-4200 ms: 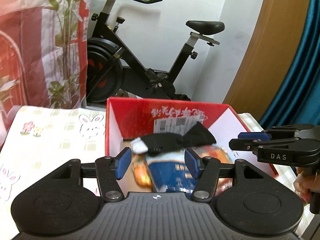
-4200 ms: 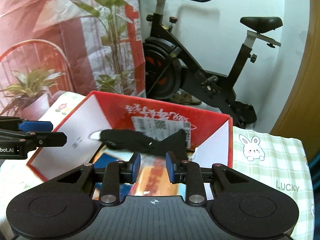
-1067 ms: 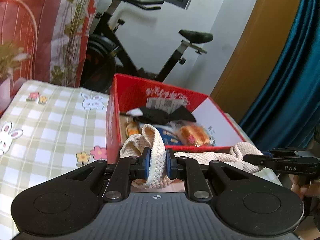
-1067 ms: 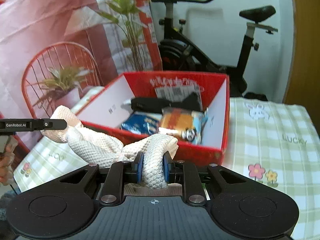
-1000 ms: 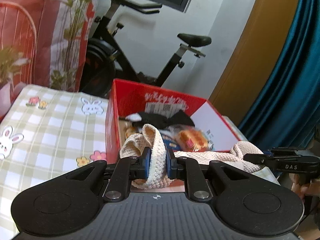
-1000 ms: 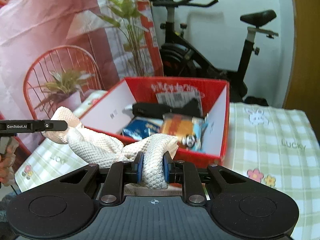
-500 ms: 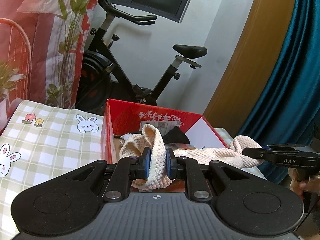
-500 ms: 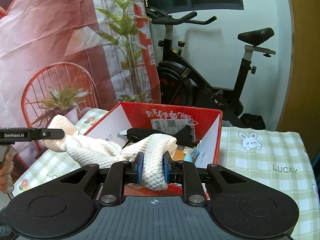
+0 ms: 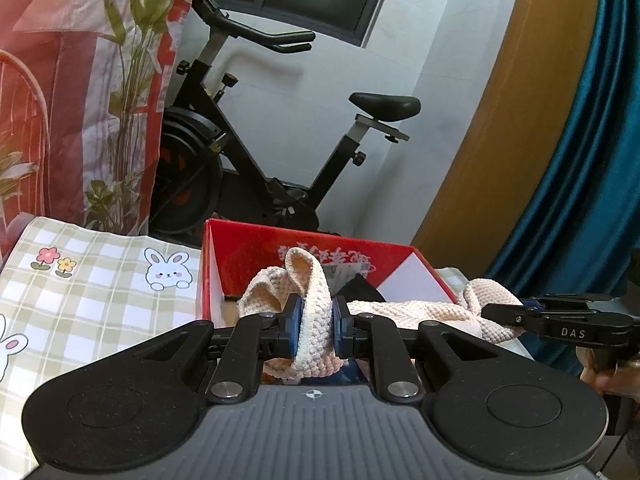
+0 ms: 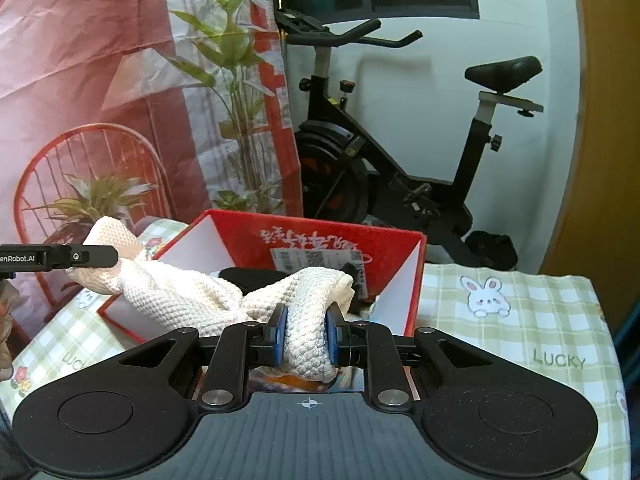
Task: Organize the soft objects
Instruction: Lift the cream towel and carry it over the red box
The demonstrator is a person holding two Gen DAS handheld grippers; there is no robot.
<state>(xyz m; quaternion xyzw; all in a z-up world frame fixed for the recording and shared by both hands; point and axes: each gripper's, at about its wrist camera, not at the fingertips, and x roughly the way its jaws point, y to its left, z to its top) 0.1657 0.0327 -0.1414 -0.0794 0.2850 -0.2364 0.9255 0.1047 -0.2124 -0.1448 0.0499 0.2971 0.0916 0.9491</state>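
White wall fills the back of the room, with a black exercise bike (image 9: 256,152) standing against it, a wooden door panel (image 9: 520,128) and a teal curtain (image 9: 592,160) toward one side, and a red-and-white printed sheet with plant motifs (image 10: 120,80) toward the other. Below that, a table covered in a green checked cloth (image 9: 80,292) with bunnies and small flowers carries the work; its far edge runs in front of the bike.

On the cloth, near that far edge, sits a red cardboard box (image 10: 320,236), open at the top, with white inner side walls and a shipping label on its inner back wall. Something black lies inside (image 10: 248,276), and colourful packets show at the bottom, mostly hidden behind the grippers.

A cream knitted cloth (image 10: 180,292) hangs stretched above the box's front edge, held at both ends. The left gripper (image 9: 313,328) pinches one end of it between its blue pads, with a loop of knit standing up above the fingers. The right gripper (image 10: 306,340) is likewise clamped on the other end, the fabric bulging over and under its pads. In the left wrist view the right gripper's black finger, marked DAS, reaches in from the side with the cloth bunched at its tip; in the right wrist view the left gripper's finger does the same from the opposite side.
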